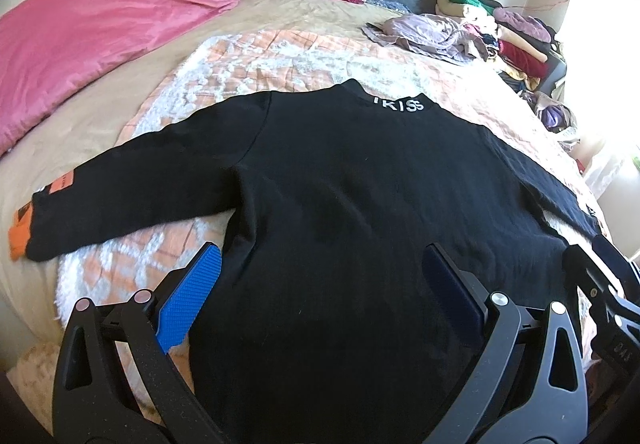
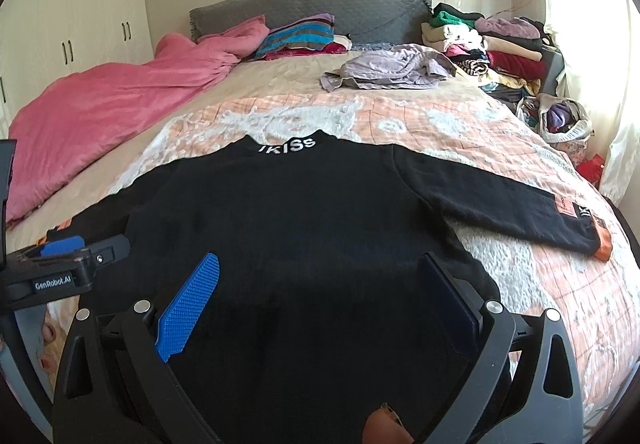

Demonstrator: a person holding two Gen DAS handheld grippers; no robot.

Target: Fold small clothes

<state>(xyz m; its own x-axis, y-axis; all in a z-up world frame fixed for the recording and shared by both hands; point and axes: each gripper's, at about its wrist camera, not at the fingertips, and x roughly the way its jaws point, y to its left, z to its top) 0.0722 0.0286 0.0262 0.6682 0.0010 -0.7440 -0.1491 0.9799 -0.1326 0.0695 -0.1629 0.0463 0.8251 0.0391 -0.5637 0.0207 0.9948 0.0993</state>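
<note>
Sweater (image 1: pixel 340 184) is lying flat, looking soft and floppy, sleeve cuffs seeming the likeliest hold, as both grippers (image 1: pixel 320 284) (image 2: pixel 320 284) are hovering, jaws apart

sweater (image 1: pixel 340 204): matt black knit | blanket (image 1: pixel 280 60): fuzzy, quilted cloth | gripper pads (image 1: pixel 192 300): ribbed blue plastic

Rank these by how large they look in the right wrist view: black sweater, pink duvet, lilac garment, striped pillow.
1. Black sweater, though nearest the camera, which inflates it.
2. Pink duvet.
3. Lilac garment.
4. Striped pillow, close to the garment in apparent size, so that order is unsure.
</note>
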